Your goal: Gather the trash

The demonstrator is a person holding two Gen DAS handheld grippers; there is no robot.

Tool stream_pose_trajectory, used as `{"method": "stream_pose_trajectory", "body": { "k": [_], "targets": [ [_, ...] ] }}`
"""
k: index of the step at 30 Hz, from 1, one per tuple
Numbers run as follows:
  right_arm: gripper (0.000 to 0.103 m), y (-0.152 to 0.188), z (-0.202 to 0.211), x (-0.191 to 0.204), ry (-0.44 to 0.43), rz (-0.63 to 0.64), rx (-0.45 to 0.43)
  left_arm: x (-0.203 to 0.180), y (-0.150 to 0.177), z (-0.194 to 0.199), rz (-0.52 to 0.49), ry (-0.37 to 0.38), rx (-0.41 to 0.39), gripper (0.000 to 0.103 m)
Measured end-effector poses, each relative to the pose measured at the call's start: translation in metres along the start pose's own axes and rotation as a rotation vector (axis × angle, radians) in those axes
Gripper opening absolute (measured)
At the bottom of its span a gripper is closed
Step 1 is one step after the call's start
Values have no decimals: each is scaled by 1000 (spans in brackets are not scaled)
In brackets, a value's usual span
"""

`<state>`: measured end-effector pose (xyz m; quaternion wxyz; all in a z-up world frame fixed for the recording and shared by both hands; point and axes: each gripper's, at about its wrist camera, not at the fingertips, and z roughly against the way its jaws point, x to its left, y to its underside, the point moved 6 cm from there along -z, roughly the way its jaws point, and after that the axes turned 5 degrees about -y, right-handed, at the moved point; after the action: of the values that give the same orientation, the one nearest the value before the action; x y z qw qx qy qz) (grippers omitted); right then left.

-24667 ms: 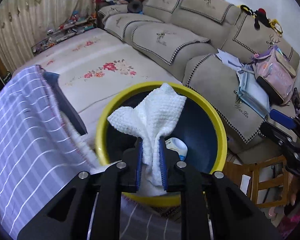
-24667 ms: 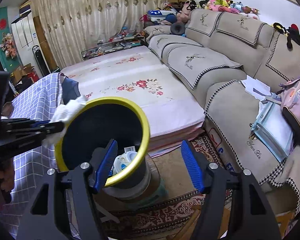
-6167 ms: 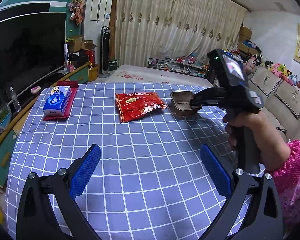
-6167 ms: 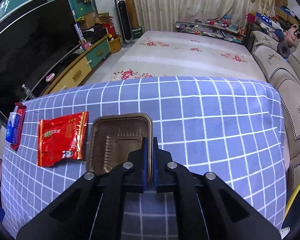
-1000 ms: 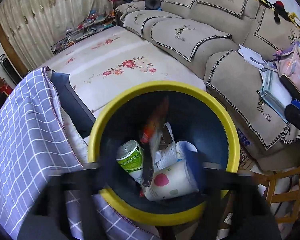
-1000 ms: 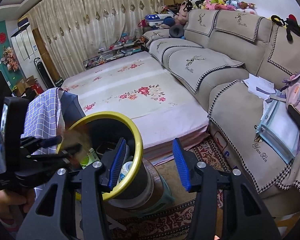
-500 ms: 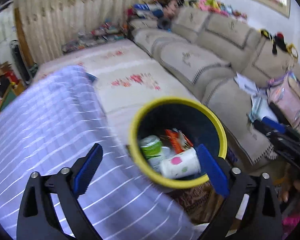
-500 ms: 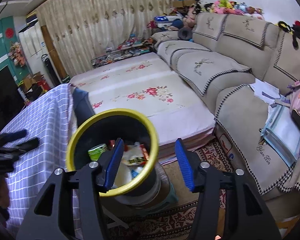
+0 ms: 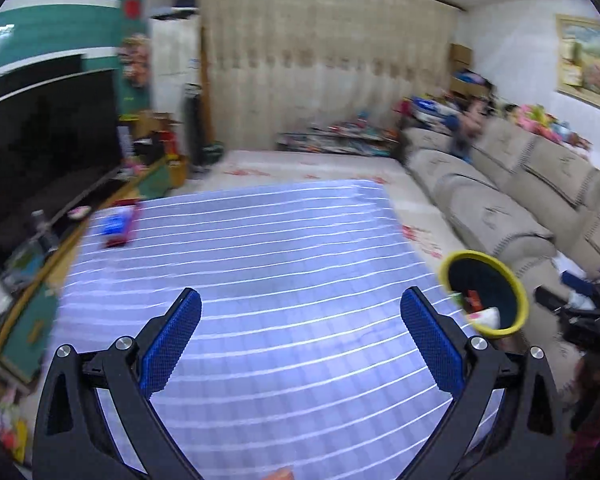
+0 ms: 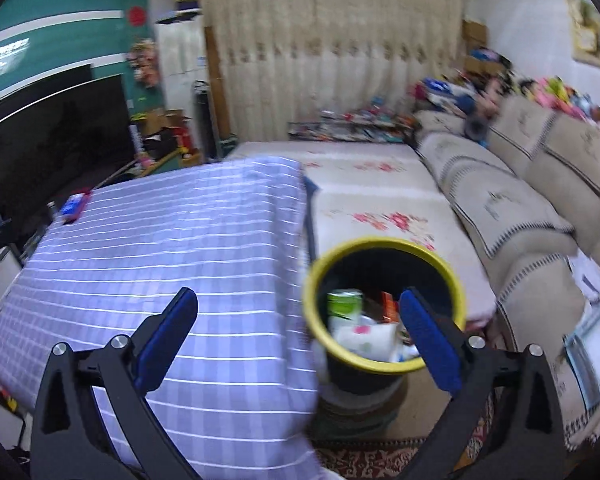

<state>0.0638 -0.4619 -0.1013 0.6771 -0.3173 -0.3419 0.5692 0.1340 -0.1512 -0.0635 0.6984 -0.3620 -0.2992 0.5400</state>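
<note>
From the left wrist camera, the left gripper (image 9: 300, 316) hangs over the counter (image 9: 260, 264), which wears a blue cloth with white lines, blurred by motion. Its blue fingers (image 9: 172, 344) are spread wide with nothing between them, only cloth beneath. Near the counter's far left corner lies a blue packet (image 9: 114, 224) on a red pad (image 9: 126, 226). Off the counter's right edge stands the bin (image 9: 484, 332), black inside with a yellow rim, and scraps of trash (image 9: 482, 310) show in its mouth: something red and something white. Beyond the bin, at the picture's right edge, a dark shape that looks like the other gripper is too blurred to read. A long beige sofa (image 9: 500, 204) runs along the right wall, a black television (image 9: 40, 136) fills the left, and pale curtains (image 9: 320, 72) close the far wall.

From the right wrist camera, the right gripper (image 10: 298, 314) points at the counter's near right corner and the bin (image 10: 384, 362) just beside it. Its jaws are opening, already standing wide, and nothing is caught between the fingers (image 10: 168, 344); the right-hand one crosses in front of the bin's mouth. Inside the bin the trash (image 10: 364, 332) is piled up: a green can (image 10: 344, 302), a white cup with a pink spot (image 10: 360, 338), and a red wrapper (image 10: 386, 302). The blue packet (image 10: 73, 204) sits at the counter's far left corner. Behind the bin spreads a white floral mat (image 10: 380, 212), with the sofa (image 10: 512, 208) along its right.
</note>
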Motion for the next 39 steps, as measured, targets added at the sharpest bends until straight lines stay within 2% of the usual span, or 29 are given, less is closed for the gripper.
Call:
{"method": "stream_pose_trajectory", "body": {
  "k": [2,6,11,20,39],
  "targets": [
    [96,-5,10,18,-18,17,-22,31,10,20,31,-47,-11,98],
    [96,-12,35,41,-21,39,-67,76,22,55,103,-90,-49,98],
    [96,-11,57,55,-7,60,-94,106,35,86,146,-119,-84,98],
    [96,-8,63,64,-25,58,-105,117,51,111,141,-150,-99,98],
    [96,-11,64,62,-2,67,-108,109,41,91,136,-150,-71,98]
  ]
}}
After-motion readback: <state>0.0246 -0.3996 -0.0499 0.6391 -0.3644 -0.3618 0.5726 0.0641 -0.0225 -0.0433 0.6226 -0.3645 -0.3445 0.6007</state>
